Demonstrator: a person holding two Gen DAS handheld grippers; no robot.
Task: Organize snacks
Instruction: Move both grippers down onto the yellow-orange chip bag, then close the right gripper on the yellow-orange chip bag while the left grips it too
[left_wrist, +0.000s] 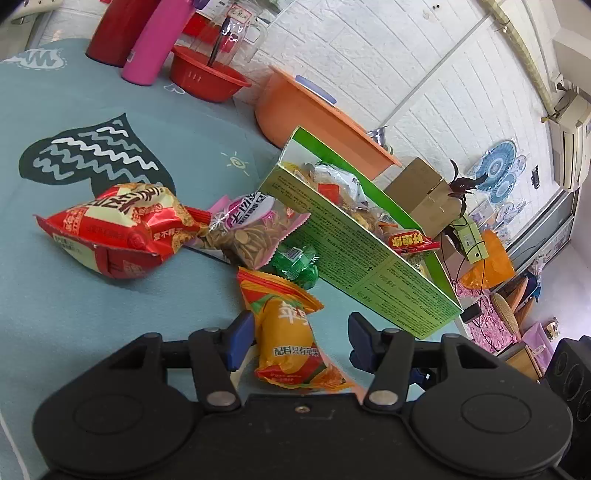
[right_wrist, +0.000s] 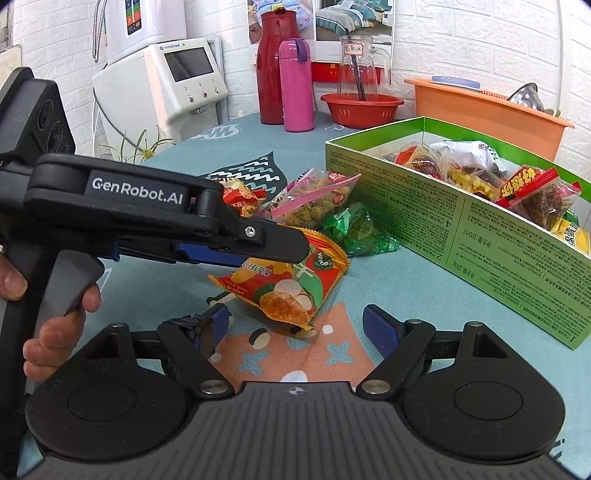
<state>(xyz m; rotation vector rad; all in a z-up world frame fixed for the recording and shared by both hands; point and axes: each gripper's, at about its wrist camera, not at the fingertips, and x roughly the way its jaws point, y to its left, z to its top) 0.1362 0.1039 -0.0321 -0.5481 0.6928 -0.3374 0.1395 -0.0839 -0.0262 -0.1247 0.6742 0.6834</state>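
Both cameras sit low and close over the table (left_wrist: 55, 314), facing inward; each catches the green box (right_wrist: 461, 229) and orange packet (left_wrist: 288, 332).

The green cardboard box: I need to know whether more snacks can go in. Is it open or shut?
Open. The green cardboard box has no lid across its top, and snack packets show inside, above its wall.

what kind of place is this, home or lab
Most likely a home living or dining area: a table with a patterned tablecloth, thermos flasks, a wall air conditioner and bedding posters on white brick-pattern walls.
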